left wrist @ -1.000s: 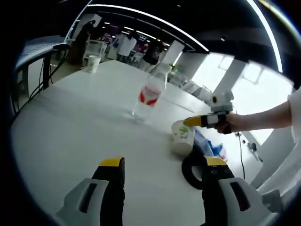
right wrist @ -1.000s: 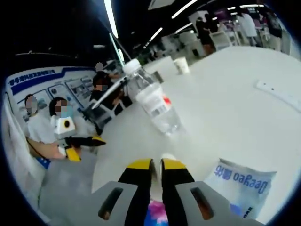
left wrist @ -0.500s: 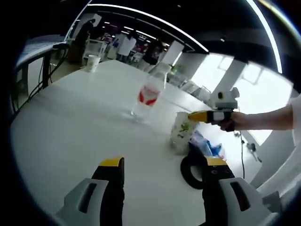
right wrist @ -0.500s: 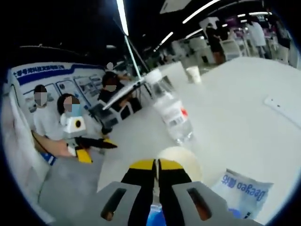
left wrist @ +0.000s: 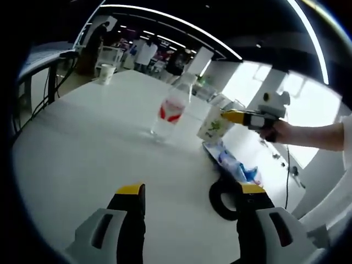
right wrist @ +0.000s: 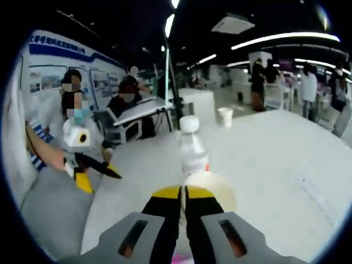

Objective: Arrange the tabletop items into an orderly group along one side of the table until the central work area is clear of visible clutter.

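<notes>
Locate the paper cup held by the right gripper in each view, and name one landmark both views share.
Left gripper view: the paper cup hangs right of centre, lifted above the table, pinched by the right gripper.
Right gripper view: its rim sits low at centre, just beyond the shut jaws.
Shared landmark: the water bottle.

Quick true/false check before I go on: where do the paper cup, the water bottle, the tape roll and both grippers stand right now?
1. The right gripper holds the patterned paper cup clear of the table. True.
2. The left gripper is clamped on the black tape roll. False: its jaws stand wide apart with nothing between them.
3. The water bottle lies on its side. False: it stands upright.
4. A second white cup stands at the table's far end. True.
5. A blue and white packet lies beside the tape roll. True.
</notes>
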A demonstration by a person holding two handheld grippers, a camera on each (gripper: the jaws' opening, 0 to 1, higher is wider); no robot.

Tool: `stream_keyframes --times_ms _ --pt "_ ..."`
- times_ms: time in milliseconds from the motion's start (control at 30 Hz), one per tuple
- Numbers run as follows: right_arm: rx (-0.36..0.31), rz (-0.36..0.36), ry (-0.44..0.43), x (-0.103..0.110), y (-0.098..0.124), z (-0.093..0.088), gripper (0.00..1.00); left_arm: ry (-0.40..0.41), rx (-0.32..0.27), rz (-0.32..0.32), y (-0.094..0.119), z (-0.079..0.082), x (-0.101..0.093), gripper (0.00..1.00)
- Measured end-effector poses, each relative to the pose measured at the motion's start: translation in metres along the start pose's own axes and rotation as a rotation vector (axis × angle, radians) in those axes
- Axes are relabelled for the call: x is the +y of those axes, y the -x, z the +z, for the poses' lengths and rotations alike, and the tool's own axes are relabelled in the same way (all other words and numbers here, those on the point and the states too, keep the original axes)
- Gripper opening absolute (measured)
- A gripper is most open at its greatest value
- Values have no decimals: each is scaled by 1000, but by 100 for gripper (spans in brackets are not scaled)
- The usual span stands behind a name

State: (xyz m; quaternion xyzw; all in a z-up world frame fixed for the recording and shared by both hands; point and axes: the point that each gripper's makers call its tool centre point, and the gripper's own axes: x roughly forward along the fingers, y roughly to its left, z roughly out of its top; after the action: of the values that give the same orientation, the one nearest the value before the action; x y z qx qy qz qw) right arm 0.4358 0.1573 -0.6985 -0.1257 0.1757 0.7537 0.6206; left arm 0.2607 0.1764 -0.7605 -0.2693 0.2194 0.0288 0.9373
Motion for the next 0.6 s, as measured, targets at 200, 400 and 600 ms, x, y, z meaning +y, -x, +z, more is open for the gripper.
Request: stream_keyframes --times_ms 200,400,600 --pt "20 -27 92 -4 -4 2 0 -1 0 1 0 0 0 63" --pt "38 -24 188 -1 -10 3 0 2 0 2 0 0 0 63" --pt "47 -42 271 -5 -16 5 0 7 1 7 0 -1 1 63"
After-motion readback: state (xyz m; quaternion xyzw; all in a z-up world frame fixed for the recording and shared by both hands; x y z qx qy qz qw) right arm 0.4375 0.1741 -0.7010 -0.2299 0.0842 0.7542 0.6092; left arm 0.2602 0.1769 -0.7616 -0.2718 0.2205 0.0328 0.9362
